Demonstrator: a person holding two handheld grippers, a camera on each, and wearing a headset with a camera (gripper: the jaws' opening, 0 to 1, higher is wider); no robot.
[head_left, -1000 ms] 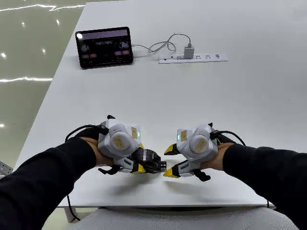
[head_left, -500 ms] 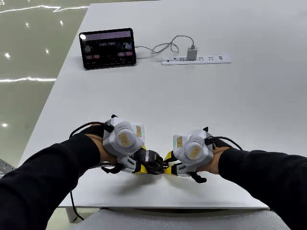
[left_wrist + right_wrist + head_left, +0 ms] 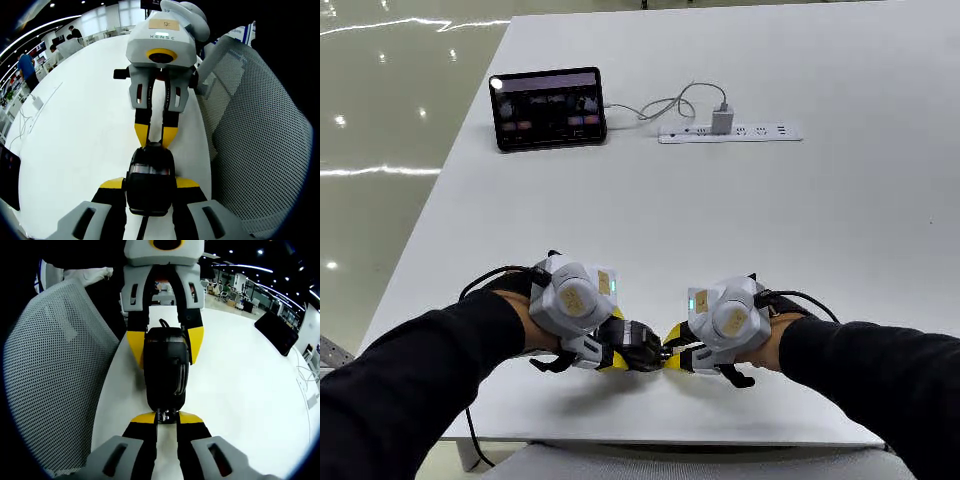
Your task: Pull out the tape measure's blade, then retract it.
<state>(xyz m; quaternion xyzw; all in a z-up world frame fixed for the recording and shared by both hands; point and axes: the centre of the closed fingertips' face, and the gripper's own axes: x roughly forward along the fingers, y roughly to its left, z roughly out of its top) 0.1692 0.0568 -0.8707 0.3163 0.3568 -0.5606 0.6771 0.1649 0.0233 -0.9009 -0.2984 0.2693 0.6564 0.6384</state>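
Black and chunky, the tape measure (image 3: 638, 342) sat near the front edge of the white table (image 3: 720, 220), caught between my 2 tongs. My left gripper (image 3: 618, 352) held its case, the 2 yellow-tipped jaws pressed on either side of it, as my left gripper view showed (image 3: 150, 181). My right gripper (image 3: 672, 355) faced it head-on, its jaws drawn narrow and pinched on the small metal tab at the mouth of the case; in the right gripper view (image 3: 167, 416) the yellow tips sat almost together just below the tape measure (image 3: 167, 370). No length of blade showed between case and tips. Far across the table stood a tablet (image 3: 548, 108) with its screen lit, and beside it lay a white power strip (image 3: 730, 132). A grey mesh chair (image 3: 260, 130) sat close under the table edge.
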